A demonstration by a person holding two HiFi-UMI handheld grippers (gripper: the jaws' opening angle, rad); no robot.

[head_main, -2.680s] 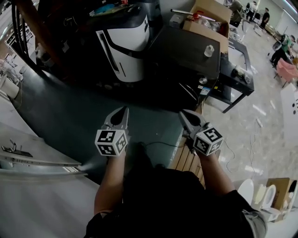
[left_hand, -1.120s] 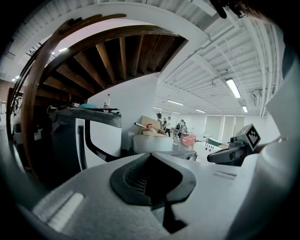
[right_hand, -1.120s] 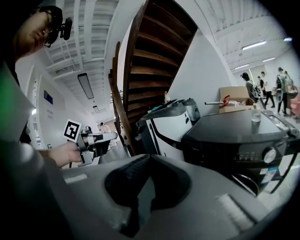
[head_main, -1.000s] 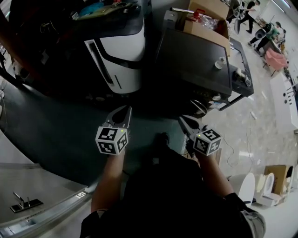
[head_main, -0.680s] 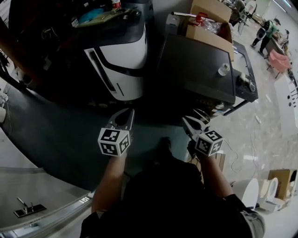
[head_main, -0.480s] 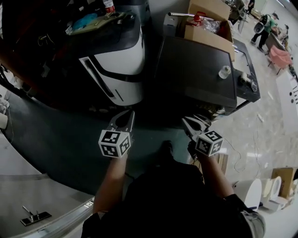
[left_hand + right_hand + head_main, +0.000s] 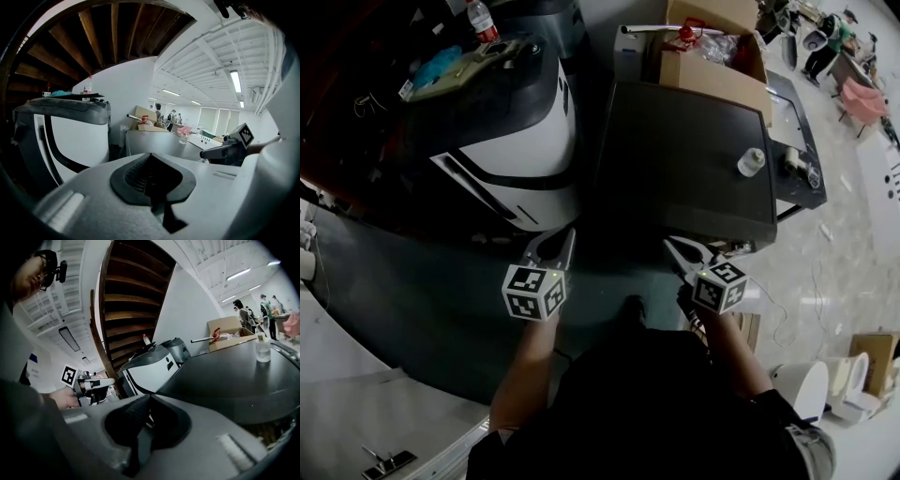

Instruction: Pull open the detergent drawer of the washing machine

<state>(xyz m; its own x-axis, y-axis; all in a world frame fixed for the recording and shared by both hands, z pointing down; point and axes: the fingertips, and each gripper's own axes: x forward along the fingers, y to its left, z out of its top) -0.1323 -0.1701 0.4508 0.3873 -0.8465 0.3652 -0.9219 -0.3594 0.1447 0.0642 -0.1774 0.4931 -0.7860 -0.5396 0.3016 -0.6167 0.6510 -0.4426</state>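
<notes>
Head view: your left hand-held gripper (image 7: 567, 236) and right hand-held gripper (image 7: 672, 244) are both pinched fully shut on nothing, right at the front edge of the dark grey flat-topped appliance (image 7: 680, 141). You've stepped in, so that edge now sits just past your tips, not well ahead. I take this for the washing machine. Its detergent drawer is in no view, presumably on the front face below that top. You'll need to open the jaws first. Left of it stands a white-and-black rounded machine (image 7: 520, 155), and behind it an open cardboard box (image 7: 712, 70).
</notes>
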